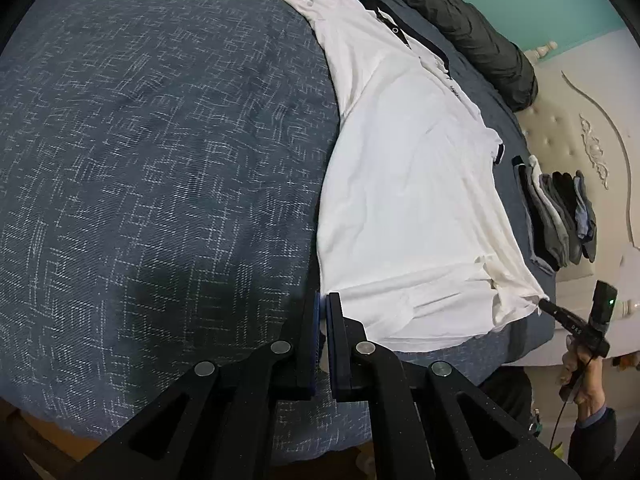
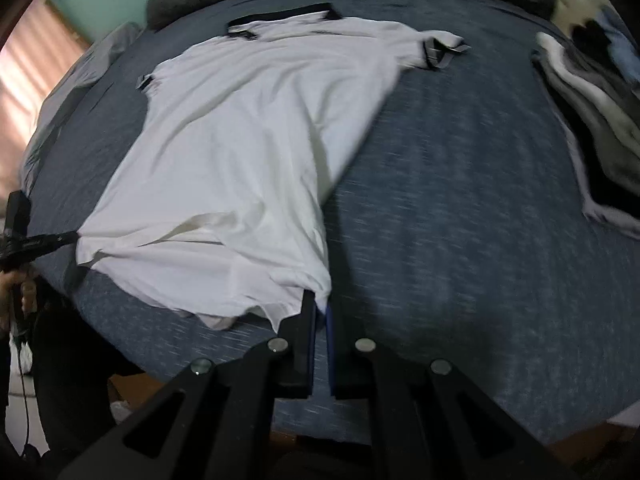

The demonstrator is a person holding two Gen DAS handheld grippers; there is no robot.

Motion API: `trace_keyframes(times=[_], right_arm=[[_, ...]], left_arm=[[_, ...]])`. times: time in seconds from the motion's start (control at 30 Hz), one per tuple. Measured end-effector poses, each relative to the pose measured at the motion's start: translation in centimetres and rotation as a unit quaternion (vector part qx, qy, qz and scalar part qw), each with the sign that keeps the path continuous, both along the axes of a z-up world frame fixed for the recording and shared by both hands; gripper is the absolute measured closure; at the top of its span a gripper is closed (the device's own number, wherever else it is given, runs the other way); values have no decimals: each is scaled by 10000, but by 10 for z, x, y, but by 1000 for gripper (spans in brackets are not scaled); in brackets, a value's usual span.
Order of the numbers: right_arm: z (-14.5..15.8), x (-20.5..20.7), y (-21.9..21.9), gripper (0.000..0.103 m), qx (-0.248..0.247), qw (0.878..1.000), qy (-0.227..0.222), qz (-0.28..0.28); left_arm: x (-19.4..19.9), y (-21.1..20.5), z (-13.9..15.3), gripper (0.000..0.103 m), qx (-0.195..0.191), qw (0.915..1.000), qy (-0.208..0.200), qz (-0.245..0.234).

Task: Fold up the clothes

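Both my tongs are clamped on the hem of the white polo shirt (image 2: 240,152): left tongs (image 1: 323,308) at one corner, right tongs (image 2: 320,308) at the other. It lies on the blue bed (image 1: 160,160), collar toward twelve o'clock, folded clothes (image 1: 560,216) at three.

Wide bare bedspread (image 1: 160,160) lies open to one side of the white shirt (image 1: 400,184). On its other side, a stack of folded clothes (image 1: 560,216) and a dark bolster (image 1: 472,28) narrow the room.
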State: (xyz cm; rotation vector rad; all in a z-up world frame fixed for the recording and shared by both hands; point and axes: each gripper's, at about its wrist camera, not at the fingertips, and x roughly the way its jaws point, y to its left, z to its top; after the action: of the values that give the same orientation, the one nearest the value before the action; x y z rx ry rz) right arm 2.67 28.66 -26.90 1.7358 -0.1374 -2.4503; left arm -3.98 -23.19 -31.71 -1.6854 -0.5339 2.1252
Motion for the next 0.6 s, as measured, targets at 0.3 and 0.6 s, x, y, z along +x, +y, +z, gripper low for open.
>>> trace_keyframes(times=[0.3,0.6], right_arm=[[-13,14,28,99,-38,9998,-107,-152],[-13,13,37,99,-159,9996,-110,-227]], left_arm=[[-1,-3,1,98,-102,9999,-38,61],[15,41,27,67,-744,9934,368,-795]])
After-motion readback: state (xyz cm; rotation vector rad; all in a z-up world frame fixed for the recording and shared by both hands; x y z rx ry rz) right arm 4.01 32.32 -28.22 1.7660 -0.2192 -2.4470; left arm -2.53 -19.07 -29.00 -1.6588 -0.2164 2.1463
